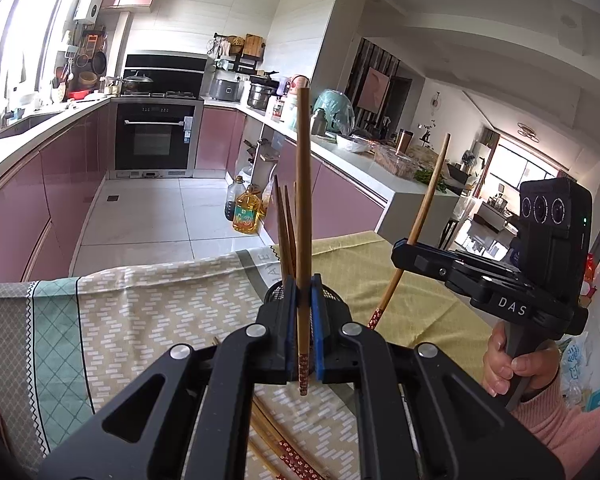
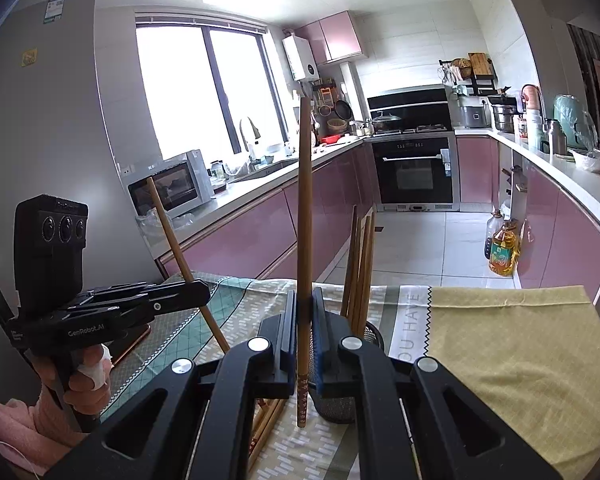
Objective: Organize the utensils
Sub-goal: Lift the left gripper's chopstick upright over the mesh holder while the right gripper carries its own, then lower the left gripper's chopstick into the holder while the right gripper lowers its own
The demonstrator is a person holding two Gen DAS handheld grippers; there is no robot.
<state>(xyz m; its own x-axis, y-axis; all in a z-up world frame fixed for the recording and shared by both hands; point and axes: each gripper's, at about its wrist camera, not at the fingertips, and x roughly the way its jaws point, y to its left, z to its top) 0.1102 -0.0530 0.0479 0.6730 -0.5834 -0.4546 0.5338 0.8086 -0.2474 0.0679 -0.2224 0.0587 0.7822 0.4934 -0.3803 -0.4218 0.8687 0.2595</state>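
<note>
Holding one chopstick per claw, both above the table. We've got the left gripper [image 1: 305,322] pinching a chopstick [image 1: 302,200] near its patterned end, long axis approx. upright, plain end up. Right gripper [image 2: 306,338] pinches its chopstick [image 2: 305,220] likewise, vertical. Mesh holder [image 2: 342,404] sits just beyond, w/ other chopsticks [image 2: 360,264] standing in it; loose ones [image 1: 284,454] lie flat on the cloth [image 1: 160,312].
</note>
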